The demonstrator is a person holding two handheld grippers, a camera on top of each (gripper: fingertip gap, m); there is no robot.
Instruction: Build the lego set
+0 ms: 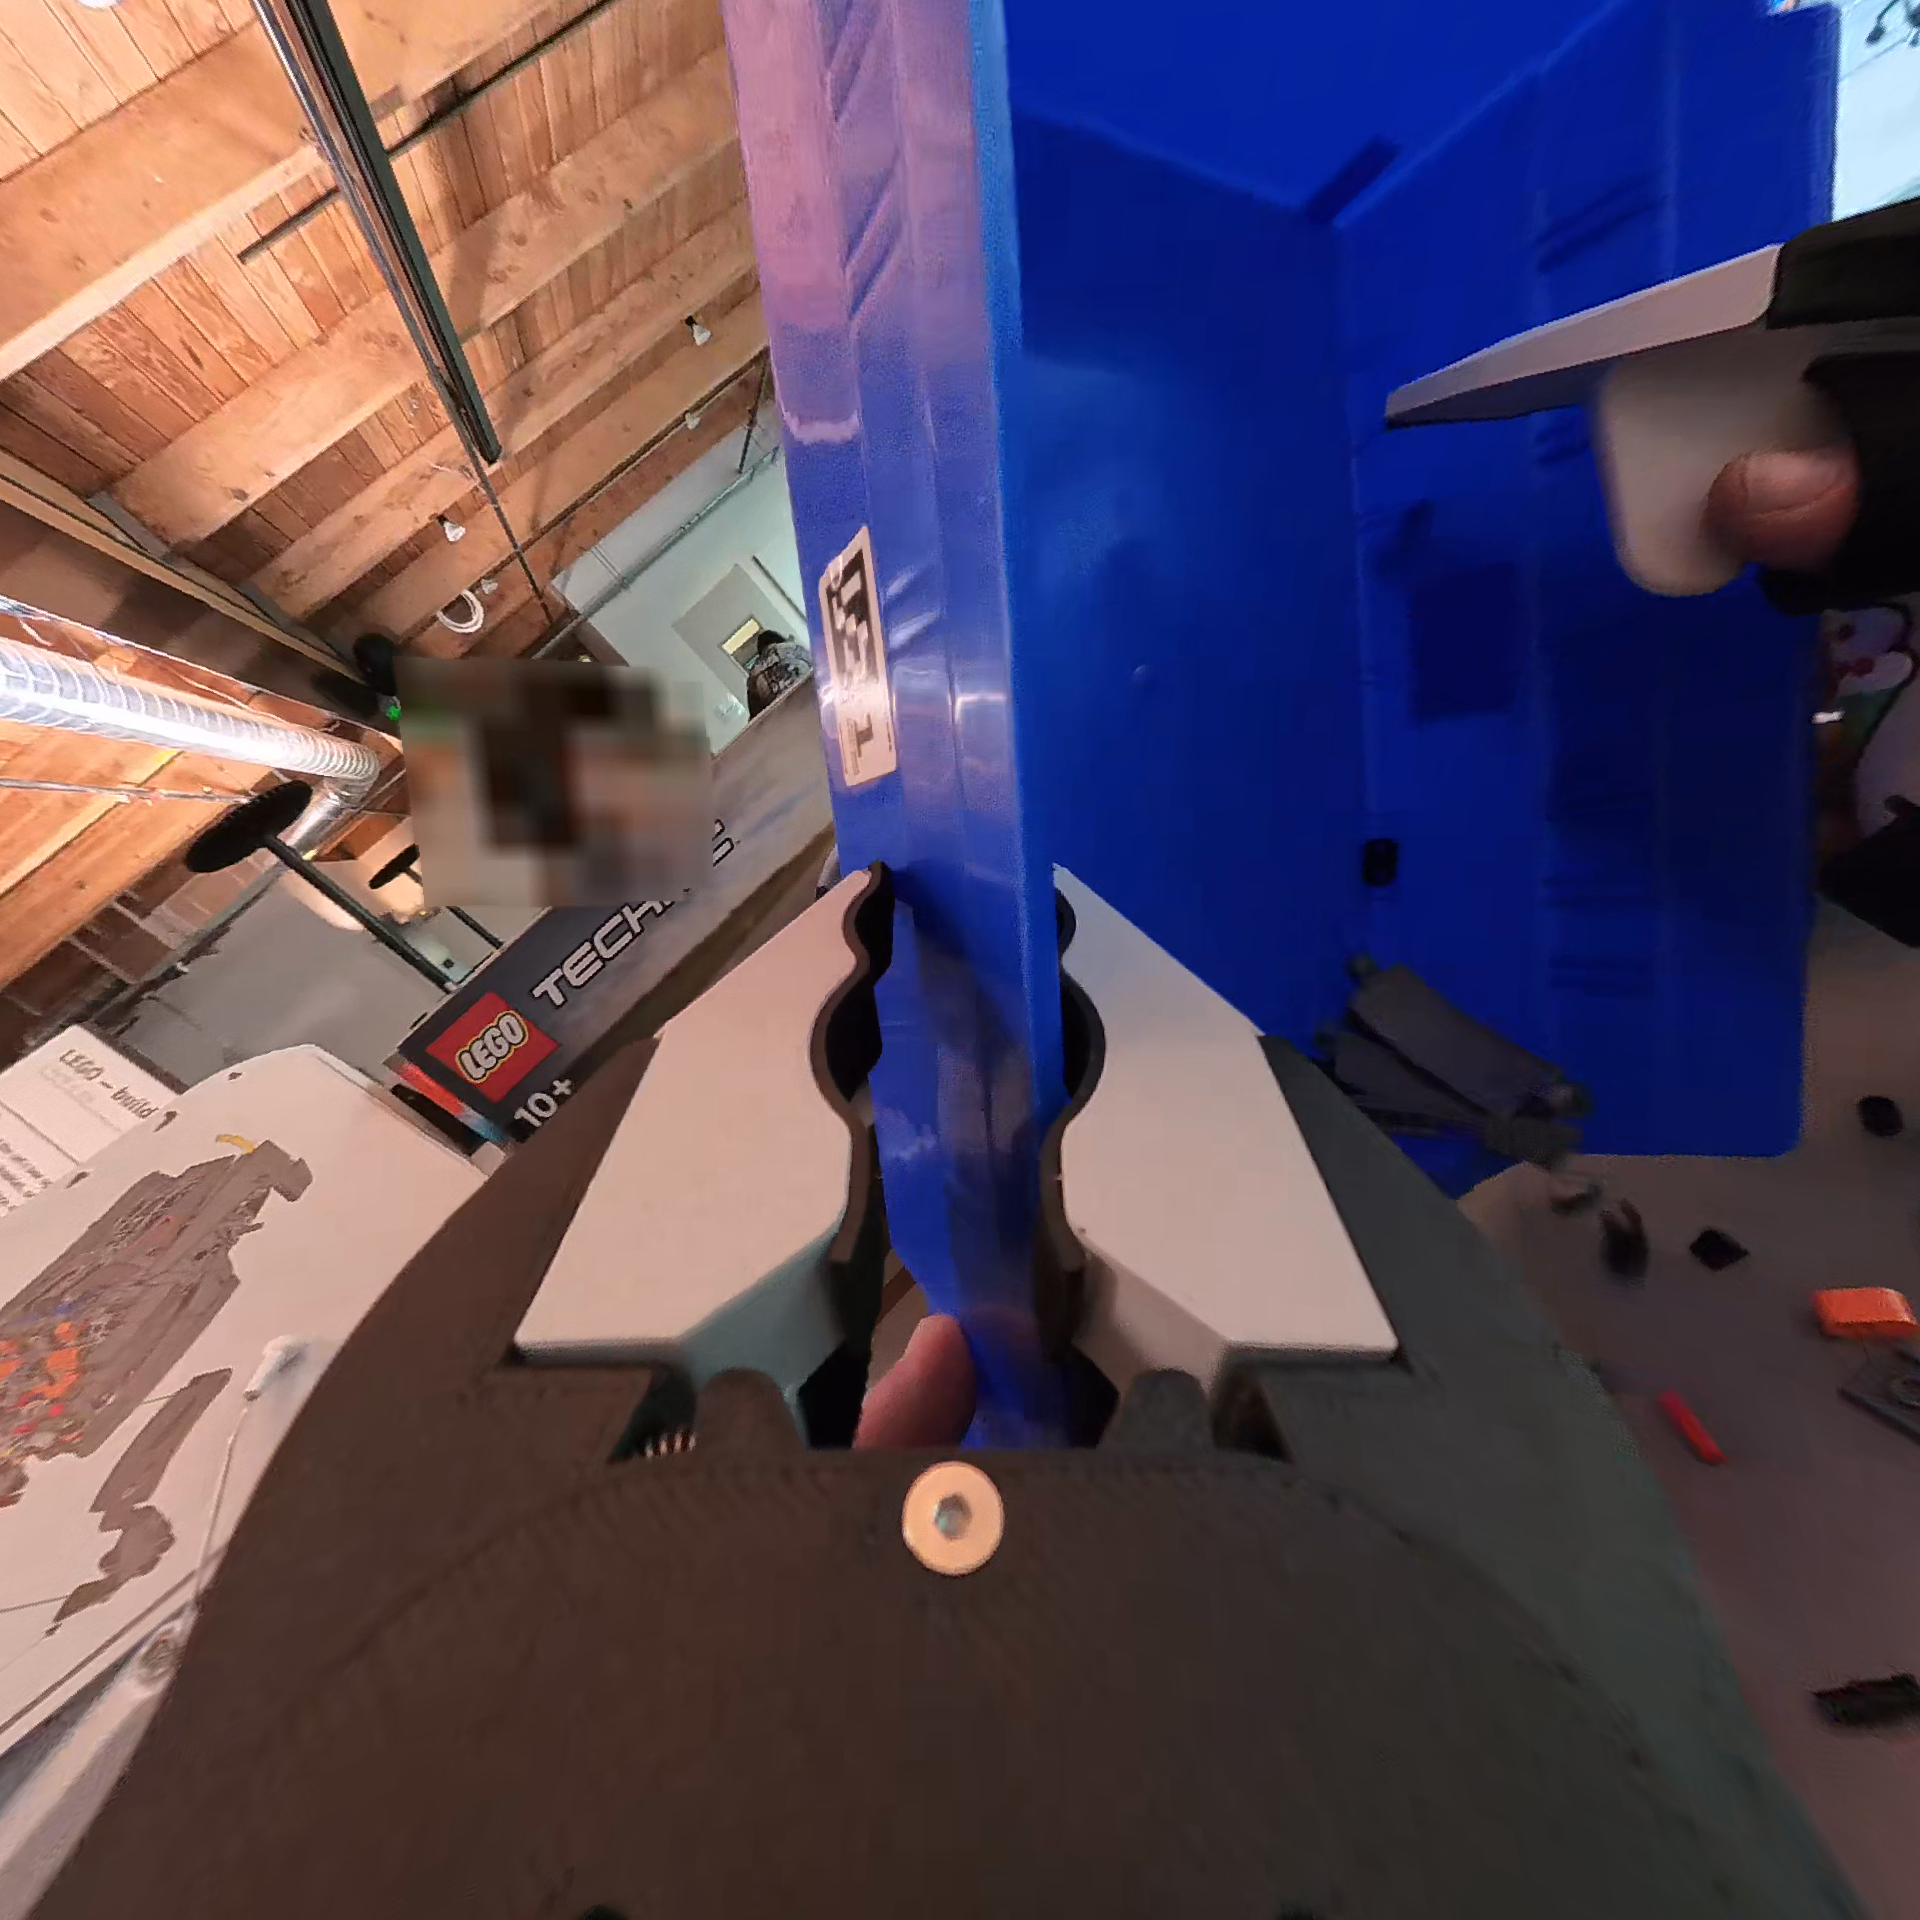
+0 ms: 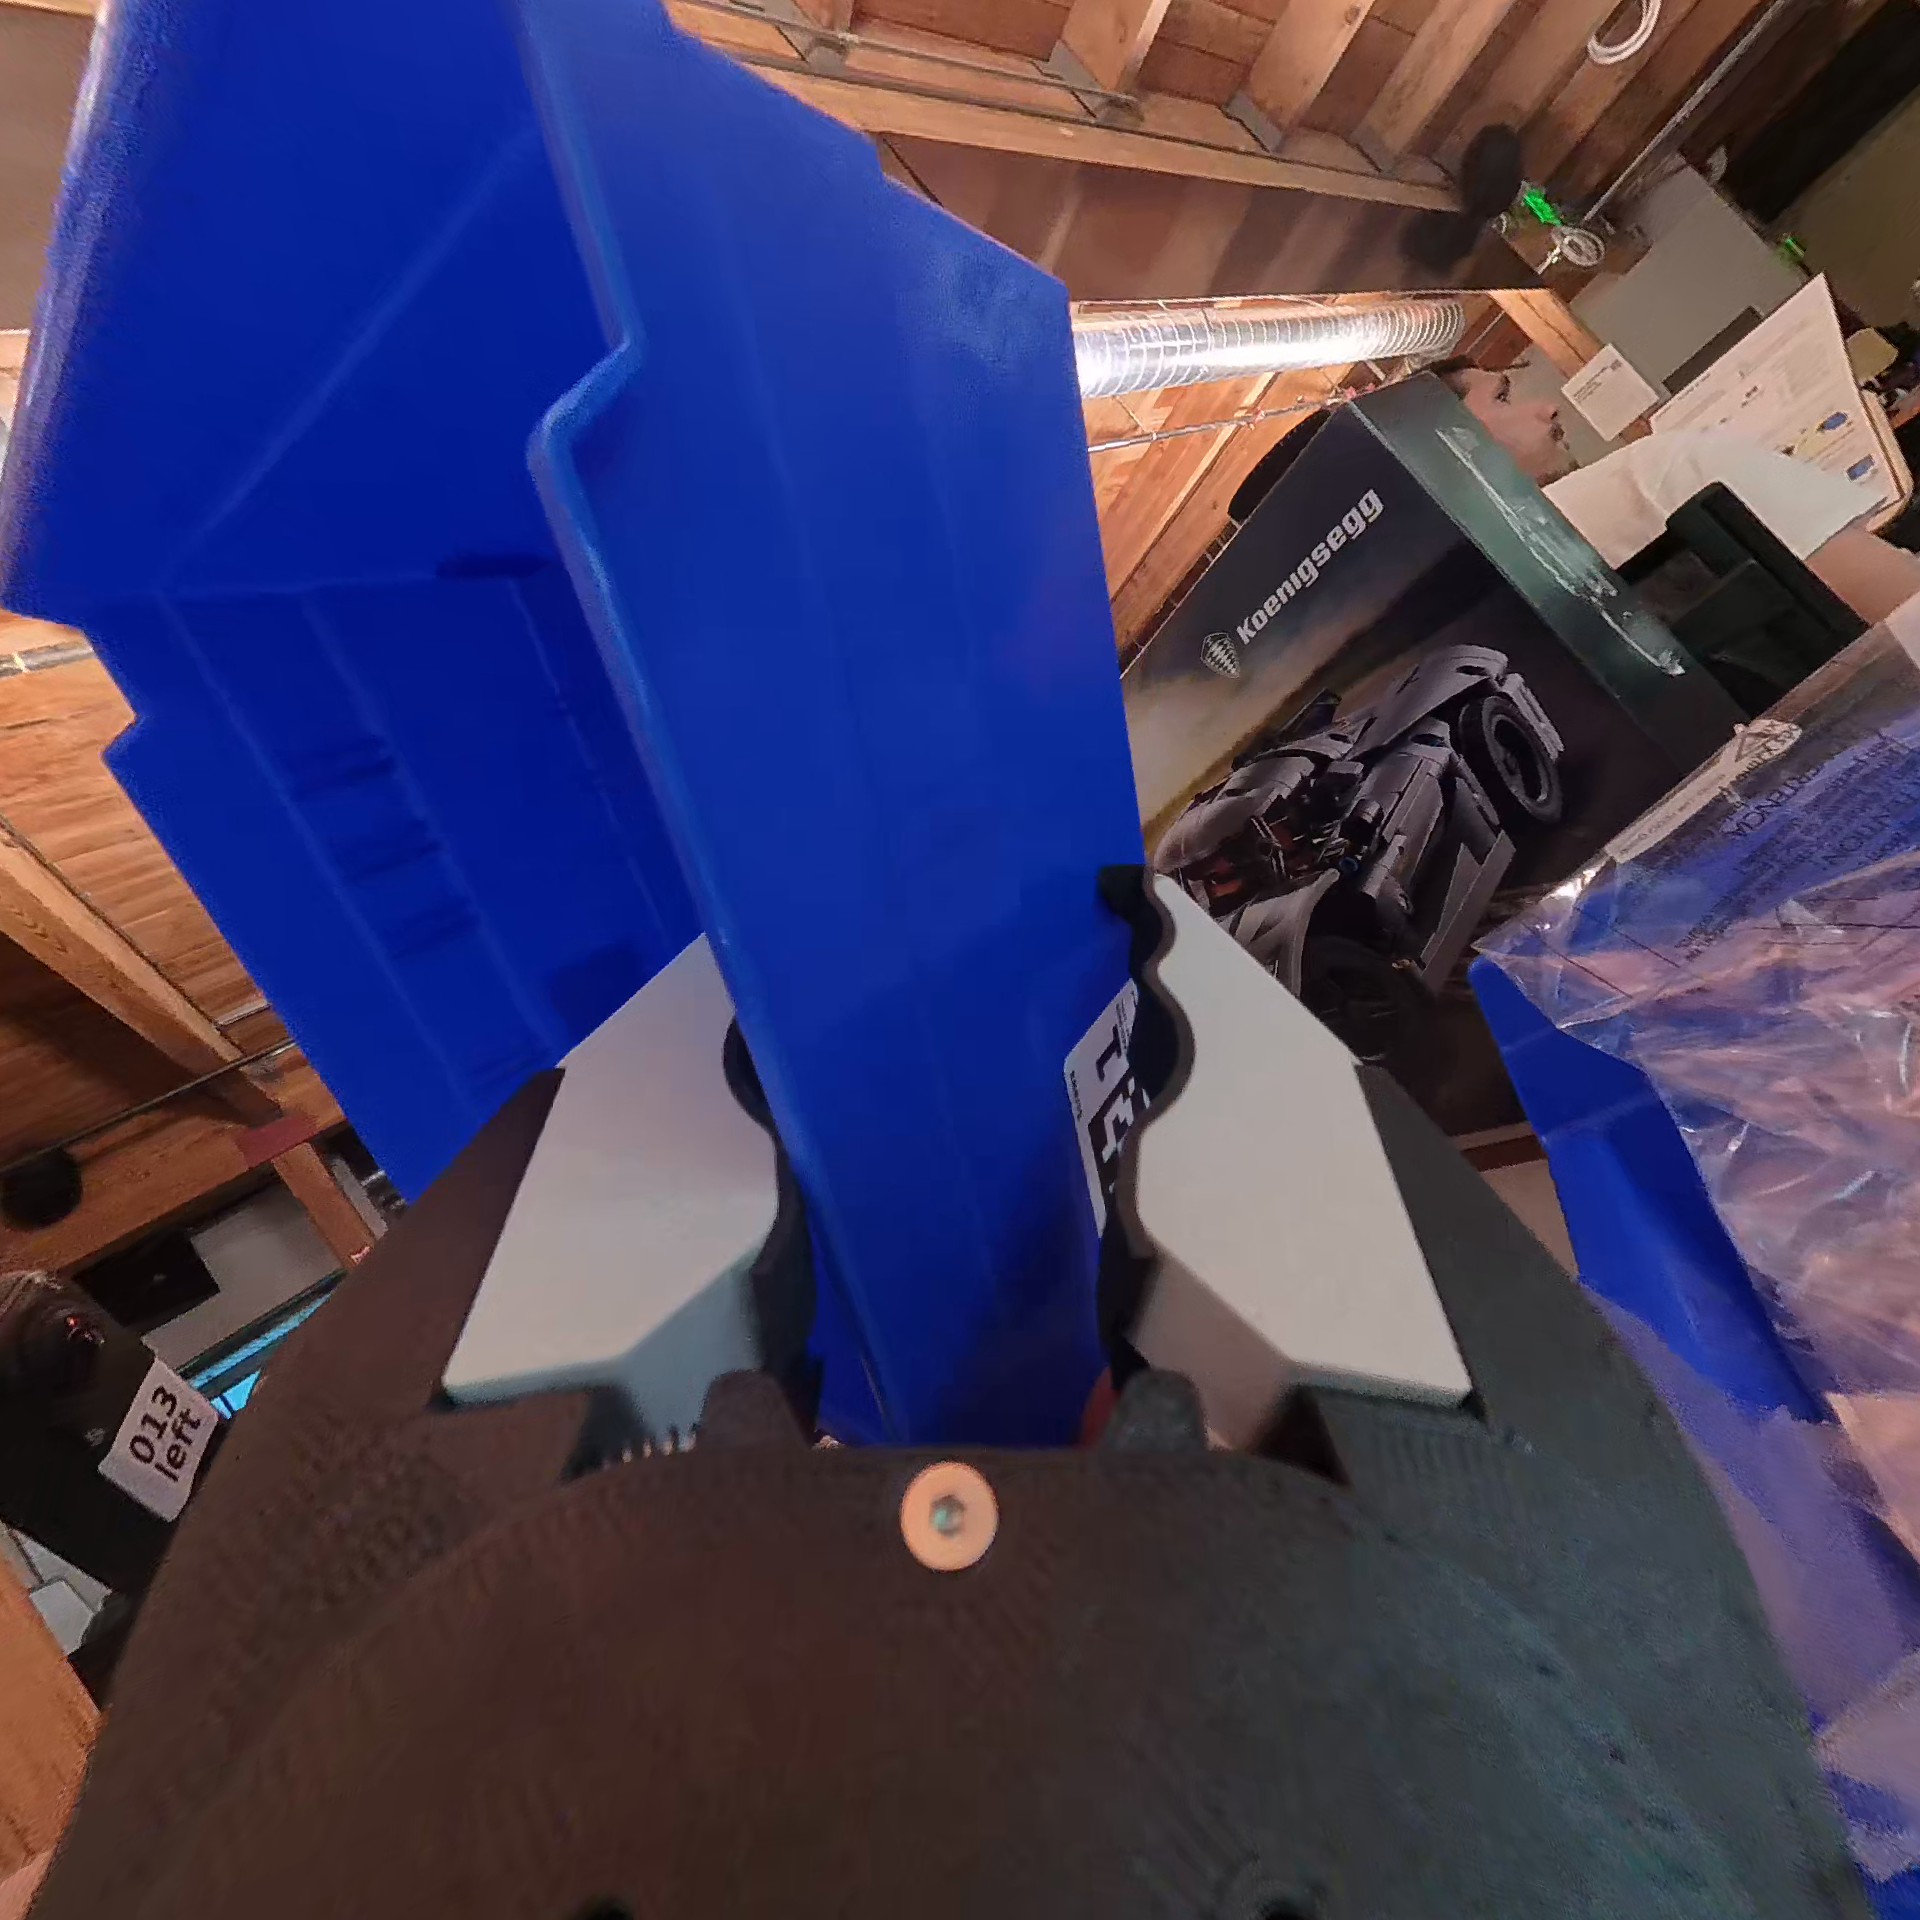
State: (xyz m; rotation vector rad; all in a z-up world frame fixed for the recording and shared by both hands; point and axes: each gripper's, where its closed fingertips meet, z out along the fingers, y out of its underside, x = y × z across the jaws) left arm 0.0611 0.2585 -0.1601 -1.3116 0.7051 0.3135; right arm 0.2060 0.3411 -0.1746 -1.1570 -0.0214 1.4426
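Observation:
A blue plastic bin is tipped up on its side above the table. My left gripper is shut on one wall of it, near a white sticker. My right gripper is shut on the opposite wall of the bin and also shows in the left wrist view. Grey lego pieces lie at the bin's low end. Small loose pieces lie on the table beside it: an orange one, a red one and black ones.
An open instruction booklet and the dark lego box are to the left. In the right wrist view a second blue bin holds clear plastic bags; the lego box stands behind it, with a person farther back.

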